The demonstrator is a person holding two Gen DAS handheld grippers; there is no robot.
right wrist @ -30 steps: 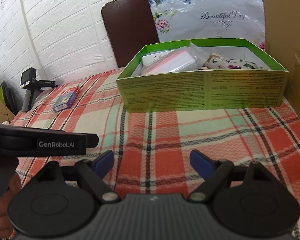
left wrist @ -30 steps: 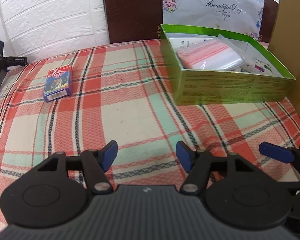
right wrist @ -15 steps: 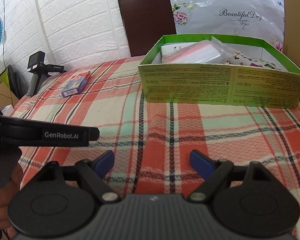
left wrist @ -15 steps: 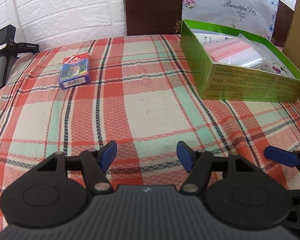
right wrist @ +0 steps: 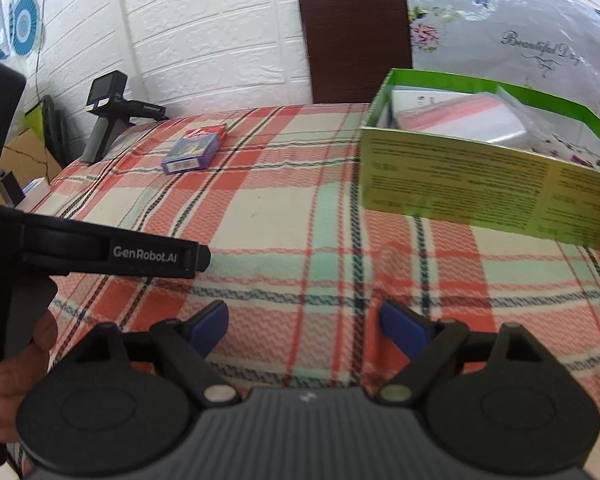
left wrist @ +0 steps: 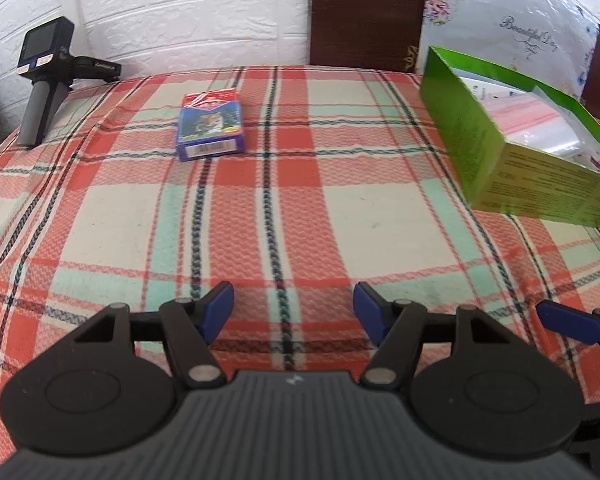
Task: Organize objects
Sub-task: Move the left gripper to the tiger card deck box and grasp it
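A blue and red card box [left wrist: 210, 126] lies flat on the plaid cloth, far ahead and left of my left gripper [left wrist: 293, 314], which is open and empty. The box also shows in the right wrist view [right wrist: 193, 150], far left. A green open box [left wrist: 520, 148] stands at the right holding a clear zip bag [left wrist: 540, 124] and other items; it also shows in the right wrist view [right wrist: 484, 184]. My right gripper [right wrist: 304, 326] is open and empty, low over the cloth.
A black handheld device [left wrist: 46, 80] stands at the far left edge of the table. A dark chair back [left wrist: 366, 12] and a floral bag [left wrist: 520, 12] stand behind the table. The left gripper's body [right wrist: 112, 254] crosses the right wrist view at left.
Both views have swung left: the card box has moved toward the centre and nearer, the green box has slid to the right. Both grippers stay open.
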